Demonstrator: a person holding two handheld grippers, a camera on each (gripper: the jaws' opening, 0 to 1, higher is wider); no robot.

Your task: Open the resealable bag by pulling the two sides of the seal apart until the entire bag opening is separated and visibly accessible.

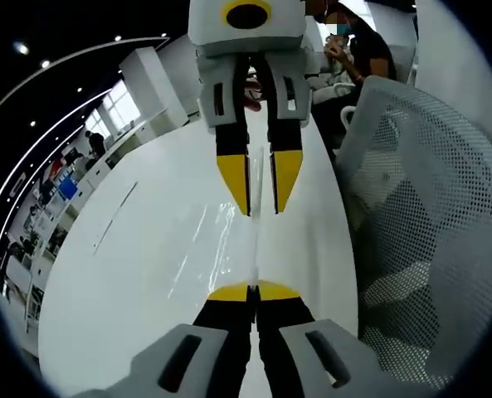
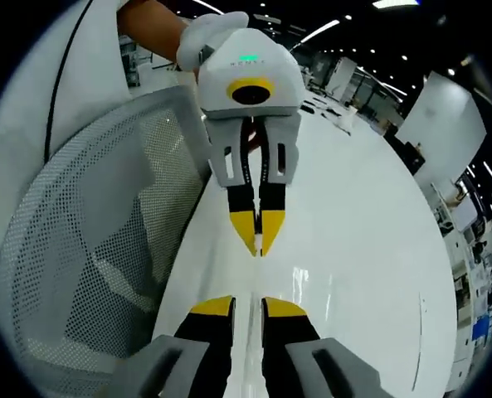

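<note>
A clear resealable bag (image 1: 226,242) hangs over the white table (image 1: 121,282), showing mostly as glints and a thin edge (image 2: 251,278). At the bottom of the left gripper view, my left gripper (image 1: 254,290) has its yellow tips pressed together on the bag's near edge. The same gripper comes down from the top of the right gripper view (image 2: 259,242), tips meeting. Opposite it, my right gripper (image 1: 260,186) keeps a narrow gap between its fingers, and the bag's far edge runs into that gap. In its own view the right gripper (image 2: 248,308) shows the same slit.
A white mesh chair back (image 1: 428,215) stands close beside the table edge (image 2: 88,240). A seated person (image 1: 366,50) is at the table's far end. A gloved hand (image 2: 200,37) holds the left gripper. Office desks and shelves line the far side (image 1: 55,199).
</note>
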